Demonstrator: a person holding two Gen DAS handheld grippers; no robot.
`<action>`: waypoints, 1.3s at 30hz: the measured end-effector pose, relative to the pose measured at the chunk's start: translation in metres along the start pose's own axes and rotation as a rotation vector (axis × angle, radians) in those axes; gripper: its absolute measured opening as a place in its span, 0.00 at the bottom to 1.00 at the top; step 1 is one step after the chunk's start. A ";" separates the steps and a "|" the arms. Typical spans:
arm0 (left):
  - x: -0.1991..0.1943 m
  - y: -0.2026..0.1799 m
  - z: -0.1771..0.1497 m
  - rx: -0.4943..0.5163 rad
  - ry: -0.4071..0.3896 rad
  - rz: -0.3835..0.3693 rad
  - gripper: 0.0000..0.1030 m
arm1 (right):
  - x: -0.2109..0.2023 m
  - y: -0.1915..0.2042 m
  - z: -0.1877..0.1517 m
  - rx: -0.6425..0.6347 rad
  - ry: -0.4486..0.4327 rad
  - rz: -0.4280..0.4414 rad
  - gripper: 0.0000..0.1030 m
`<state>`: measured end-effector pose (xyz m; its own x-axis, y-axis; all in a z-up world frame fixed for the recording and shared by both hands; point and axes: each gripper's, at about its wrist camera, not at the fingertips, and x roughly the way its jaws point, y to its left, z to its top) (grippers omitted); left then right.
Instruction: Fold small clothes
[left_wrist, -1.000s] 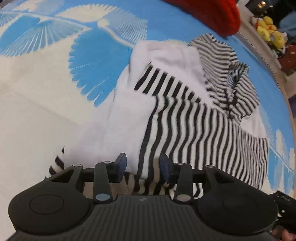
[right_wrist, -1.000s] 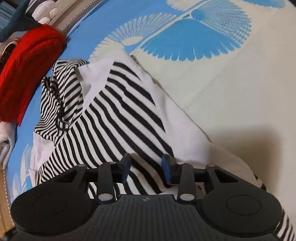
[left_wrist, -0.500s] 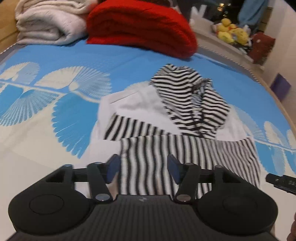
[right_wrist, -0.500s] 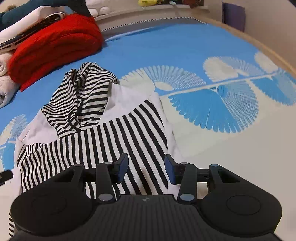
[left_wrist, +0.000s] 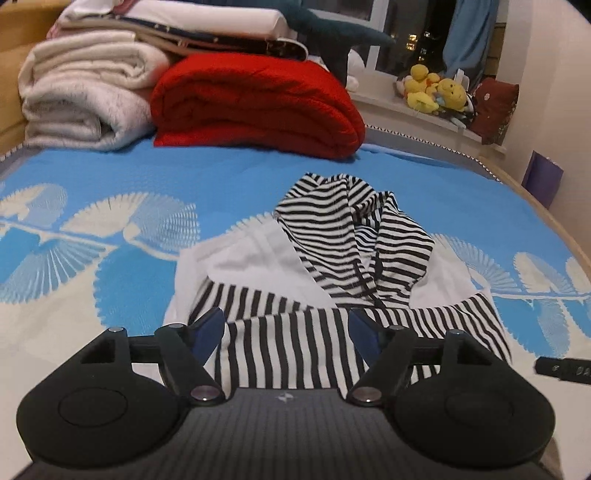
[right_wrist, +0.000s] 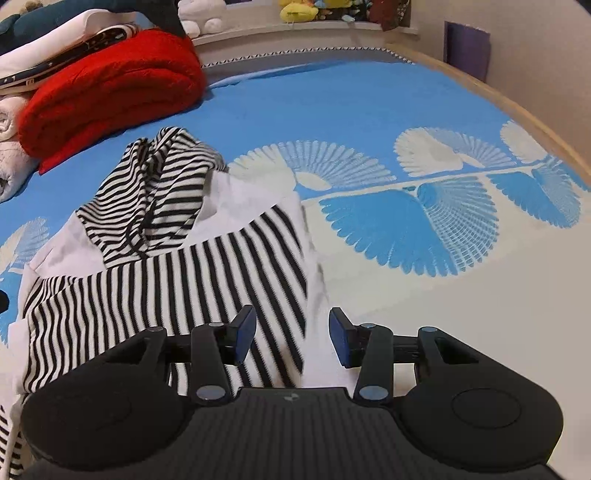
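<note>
A small black-and-white striped hooded top (left_wrist: 332, 295) lies on the blue patterned bedspread (left_wrist: 110, 177), its striped hood (left_wrist: 343, 229) pointing away and striped sleeves folded across the white body. It also shows in the right wrist view (right_wrist: 177, 251). My left gripper (left_wrist: 286, 328) is open and empty, its jaws spread over the near striped edge. My right gripper (right_wrist: 291, 332) is open and empty over the top's right side. The tip of the right gripper shows at the left wrist view's right edge (left_wrist: 561, 367).
A folded red blanket (left_wrist: 255, 103) and cream blankets (left_wrist: 81, 96) are stacked at the far end of the bed. Yellow plush toys (left_wrist: 432, 90) sit on a sill. The bed's wooden edge (right_wrist: 535, 122) runs along the right. A purple box (right_wrist: 467, 48) stands by the wall.
Both grippers have tilted up and pulled back from the top, and their jaws have opened wider. The top now lies with the sleeves folded across it.
</note>
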<state>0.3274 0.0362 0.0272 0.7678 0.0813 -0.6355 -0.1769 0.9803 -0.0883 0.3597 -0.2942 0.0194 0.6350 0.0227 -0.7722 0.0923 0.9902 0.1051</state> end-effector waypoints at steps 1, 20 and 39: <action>0.001 0.000 0.000 -0.003 -0.003 0.002 0.76 | 0.000 -0.002 0.001 -0.001 -0.004 0.000 0.44; 0.013 0.000 0.012 0.037 0.004 0.008 0.24 | 0.007 -0.026 0.014 -0.007 0.032 -0.004 0.44; 0.202 0.001 0.160 -0.034 0.123 -0.029 0.16 | 0.020 -0.004 0.030 -0.144 0.062 0.058 0.44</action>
<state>0.5808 0.0825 0.0209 0.6921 0.0282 -0.7213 -0.1777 0.9751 -0.1324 0.3951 -0.3016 0.0219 0.5867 0.0842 -0.8054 -0.0570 0.9964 0.0627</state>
